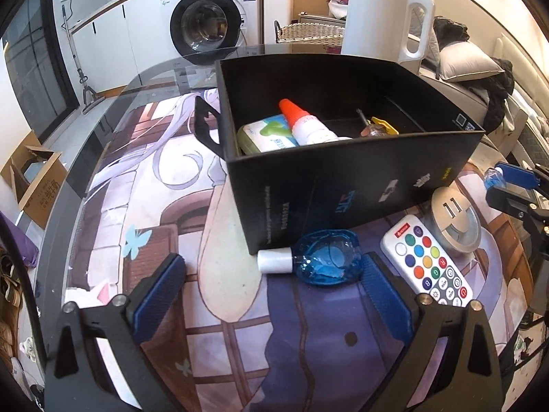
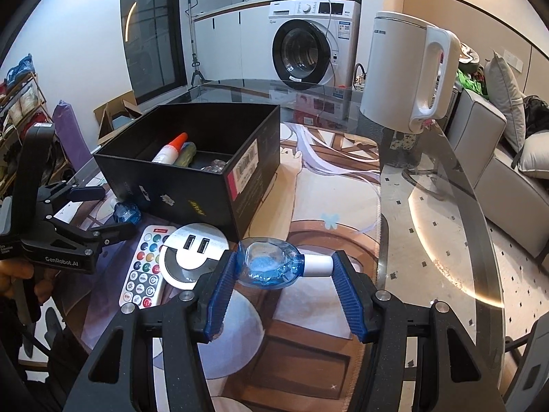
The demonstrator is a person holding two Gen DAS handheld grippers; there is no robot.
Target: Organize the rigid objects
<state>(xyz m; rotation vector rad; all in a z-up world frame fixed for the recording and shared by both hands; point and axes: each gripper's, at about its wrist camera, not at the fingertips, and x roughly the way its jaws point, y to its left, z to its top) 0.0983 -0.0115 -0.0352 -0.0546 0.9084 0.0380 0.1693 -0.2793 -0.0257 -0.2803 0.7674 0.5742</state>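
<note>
Left wrist view: my left gripper [image 1: 271,295] hangs wide apart over the table mat; a blue bottle [image 1: 324,257] lies between its fingers, just beside the black box [image 1: 343,178]; the remote [image 1: 427,262] lies near the box's front corner.

Right wrist view: my right gripper [image 2: 283,267] clamps a second blue bottle [image 2: 271,266] end to end, near the round USB puck [image 2: 192,254] and that box's near corner.
</note>
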